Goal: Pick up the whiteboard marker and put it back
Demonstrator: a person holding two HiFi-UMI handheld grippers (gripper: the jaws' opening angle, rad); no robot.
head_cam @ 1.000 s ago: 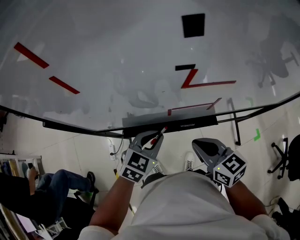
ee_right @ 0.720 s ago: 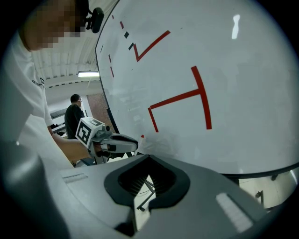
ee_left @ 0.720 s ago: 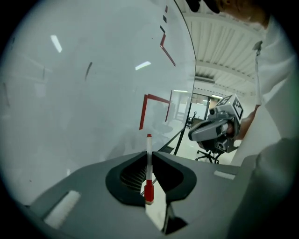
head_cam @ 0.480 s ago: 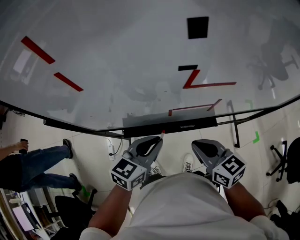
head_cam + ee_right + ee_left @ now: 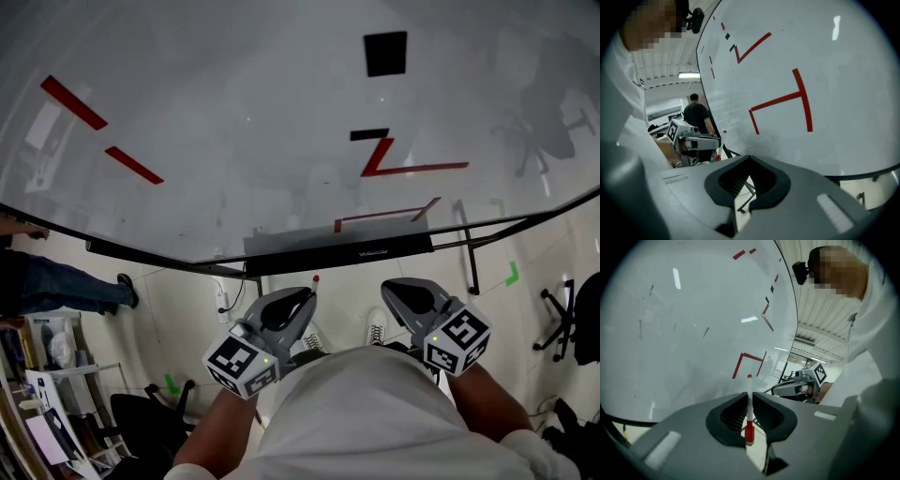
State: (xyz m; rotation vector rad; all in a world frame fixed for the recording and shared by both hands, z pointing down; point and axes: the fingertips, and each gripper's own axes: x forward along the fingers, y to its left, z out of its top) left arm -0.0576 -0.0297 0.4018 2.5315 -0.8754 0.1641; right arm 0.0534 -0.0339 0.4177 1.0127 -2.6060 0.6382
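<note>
The left gripper [image 5: 302, 298] is clamping the marker [image 5: 749, 399] upright below the whiteboard's [image 5: 234, 112] lower edge (probably ready for its tray [image 5: 337, 248] there), while the right gripper [image 5: 398, 289] is resting closed, holding nothing.

The whiteboard [image 5: 234, 112] is smooth and glossy, mirroring ceiling lights. Below it, the floor tiles [image 5: 178, 300] are pale and shiny. The left gripper [image 5: 305, 295] and right gripper [image 5: 398, 289] have matt grey plastic shells with black ribbed pads [image 5: 733, 412]. The whiteboard marker [image 5: 749, 404] is smooth plastic. The person's white shirt [image 5: 366, 412] is matt cloth.
</note>
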